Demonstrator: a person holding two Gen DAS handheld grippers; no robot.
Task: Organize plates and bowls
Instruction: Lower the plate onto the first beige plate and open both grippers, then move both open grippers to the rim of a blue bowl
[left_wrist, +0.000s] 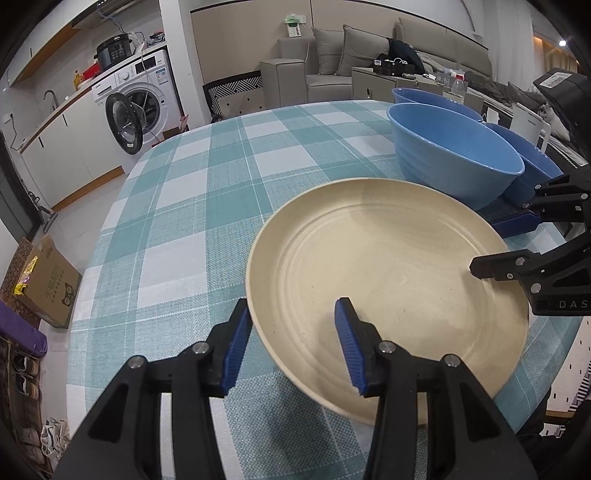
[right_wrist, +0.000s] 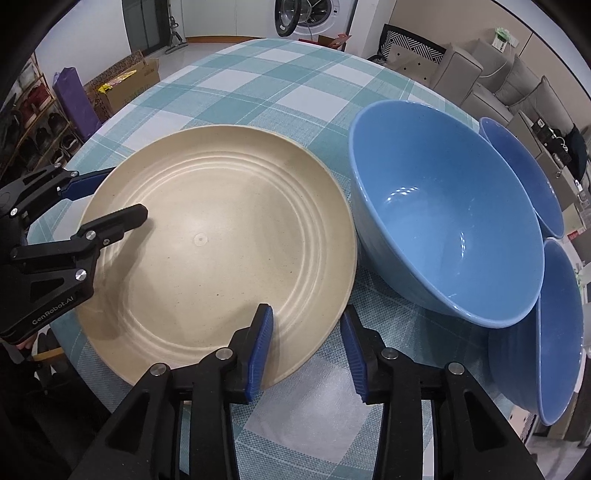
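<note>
I am holding both my left tongs and right tongs released, each straddling the beige plate's rim on the checked worktop, blue bowls just beside.

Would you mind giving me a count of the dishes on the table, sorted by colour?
Beige plate: 1
Blue bowls: 3
Total: 4 dishes on the checked tablecloth
</note>
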